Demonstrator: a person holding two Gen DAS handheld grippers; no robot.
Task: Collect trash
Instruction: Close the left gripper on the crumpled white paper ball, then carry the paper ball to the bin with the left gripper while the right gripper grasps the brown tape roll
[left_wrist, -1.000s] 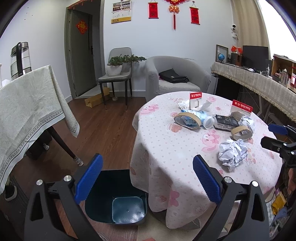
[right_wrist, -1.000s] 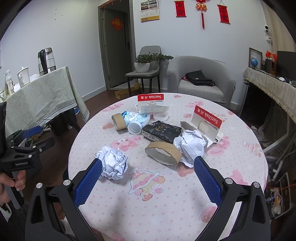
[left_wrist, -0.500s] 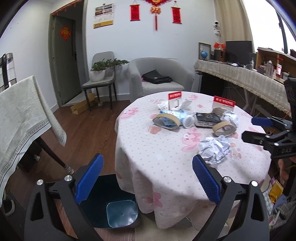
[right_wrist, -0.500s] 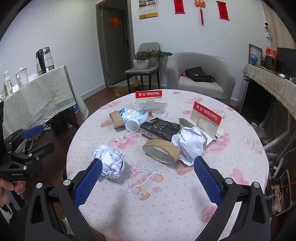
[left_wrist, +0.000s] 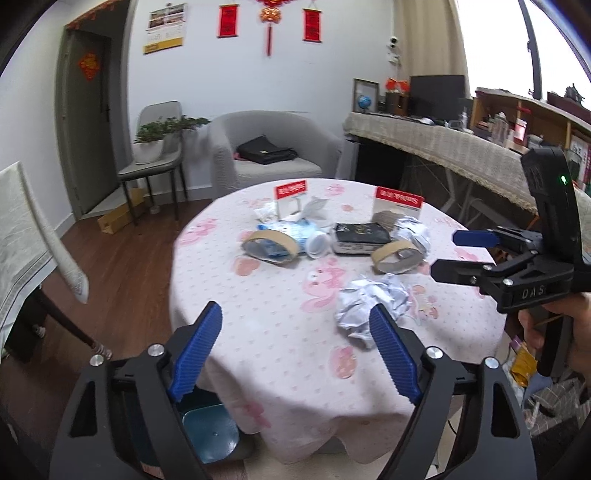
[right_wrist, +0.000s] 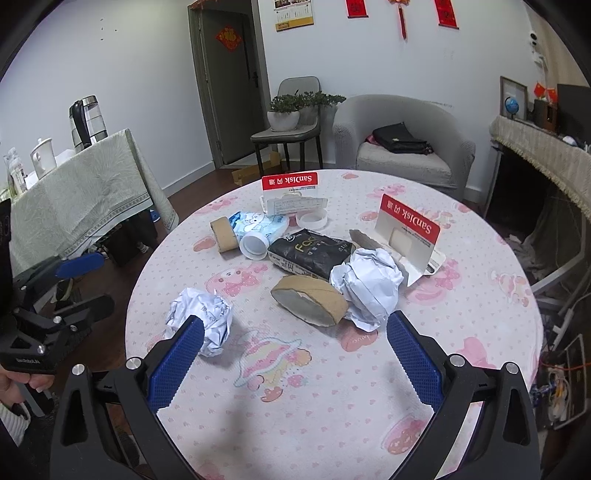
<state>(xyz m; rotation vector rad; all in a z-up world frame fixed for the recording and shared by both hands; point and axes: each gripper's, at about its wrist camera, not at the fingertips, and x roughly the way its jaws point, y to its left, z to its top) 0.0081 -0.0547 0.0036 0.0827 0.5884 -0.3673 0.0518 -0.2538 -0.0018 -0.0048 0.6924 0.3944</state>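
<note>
The trash is lying in a loose heap on the round table (right_wrist: 480, 369): two balls of crumpled paper, two cardboard tape rings, a black packet (right_wrist: 310, 254), a blue wrapper (right_wrist: 258, 225), a white cap (right_wrist: 254, 245) and two red-topped cards. The left claw (left_wrist: 295, 350) is standing open with nothing between its pads, its jaws having just been narrowing, and it is aiming at the nearer paper ball (left_wrist: 373, 304), which is lying just past its right pad. The right claw (right_wrist: 291, 360) is hanging wide open and empty over the table, with the second paper ball (right_wrist: 367, 286) and a tape ring (right_wrist: 310, 299) just ahead. The bin (left_wrist: 207, 432) is sitting on the floor, partly under the cloth edge. Risks, in my judgement: the offset left claw may nudge the light ball away or pinch the cloth; a drop may miss the tucked-in bin.
</note>
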